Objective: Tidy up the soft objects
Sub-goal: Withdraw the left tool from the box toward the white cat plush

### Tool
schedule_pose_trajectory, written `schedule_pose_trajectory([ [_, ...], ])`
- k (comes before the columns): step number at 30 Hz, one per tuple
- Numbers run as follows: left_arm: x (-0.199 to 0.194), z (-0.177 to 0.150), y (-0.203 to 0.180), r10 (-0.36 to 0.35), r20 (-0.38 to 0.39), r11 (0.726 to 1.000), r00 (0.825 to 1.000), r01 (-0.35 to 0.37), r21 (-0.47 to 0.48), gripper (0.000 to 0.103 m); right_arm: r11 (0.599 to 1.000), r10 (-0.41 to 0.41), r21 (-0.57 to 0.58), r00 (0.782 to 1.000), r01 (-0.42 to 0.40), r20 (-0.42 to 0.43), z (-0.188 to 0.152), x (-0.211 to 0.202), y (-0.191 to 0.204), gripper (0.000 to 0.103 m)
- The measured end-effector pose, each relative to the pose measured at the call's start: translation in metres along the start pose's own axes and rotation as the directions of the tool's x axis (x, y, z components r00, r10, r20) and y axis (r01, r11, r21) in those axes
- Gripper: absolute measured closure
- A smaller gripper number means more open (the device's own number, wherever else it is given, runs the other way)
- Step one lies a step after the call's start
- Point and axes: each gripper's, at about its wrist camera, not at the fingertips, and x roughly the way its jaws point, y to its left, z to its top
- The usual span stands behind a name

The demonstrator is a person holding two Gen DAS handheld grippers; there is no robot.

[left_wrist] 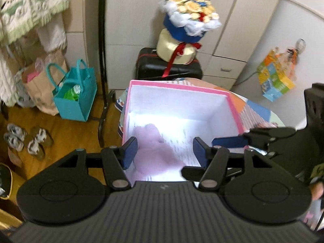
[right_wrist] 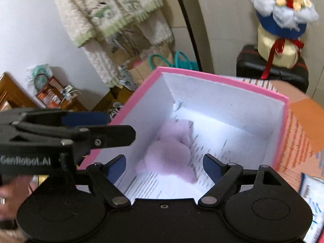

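A patterned tablecloth [right_wrist: 299,125] is seen under everything, orange and striped patches showing to the right of the box. The pink-rimmed box [left_wrist: 182,87] is set on it, open at the top, white walls inside, floor lined with printed paper. A black suitcase [left_wrist: 154,64] is visible behind the box, with a blue-wrapped bouquet [left_wrist: 190,14] stacked on top of it. A teal tote bag [left_wrist: 75,99] is parked on the wood floor to the left, beside a brown paper bag.

The pale purple soft toy [right_wrist: 172,154] is lying on the box floor, towards the near-left side, touched by neither gripper; its outline is blurred.

The left gripper [left_wrist: 165,151] is held above the near edge of the box, fingers spread wide, nothing between them. The right gripper [right_wrist: 165,168] is likewise positioned over the box opening, fingers spread apart and empty. Each gripper is caught side-on at the edge of the other's view, close alongside.
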Motion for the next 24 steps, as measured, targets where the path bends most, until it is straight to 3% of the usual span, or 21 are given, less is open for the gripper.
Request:
schedule_pose_trajectory([
  [6,-0.059,-0.028,-0.026,-0.065,0.066,0.991,0.996,0.057,0.117,0.041,0.994,-0.035,-0.102,0.995,0.044,0.091,-0.037,-0.070,0.015,0.016],
  [11,-0.097,-0.055,-0.052,-0.155,0.086,0.965,0.984,0.132,0.227,0.040,0.984,-0.076,-0.147,0.984,0.100,0.162,-0.074,-0.128,0.025,0.016],
  [17,-0.121,-0.089,-0.089,-0.222,0.062,0.924,0.973,0.190,0.333,0.040,0.968,-0.140,-0.177,0.969,0.178,0.205,-0.121,-0.173,0.033,0.016],
  [24,-0.124,-0.125,-0.135,-0.268,-0.028,0.866,0.963,0.253,0.432,0.040,0.957,-0.188,-0.163,0.943,0.239,0.275,-0.175,-0.215,0.022,0.016],
])
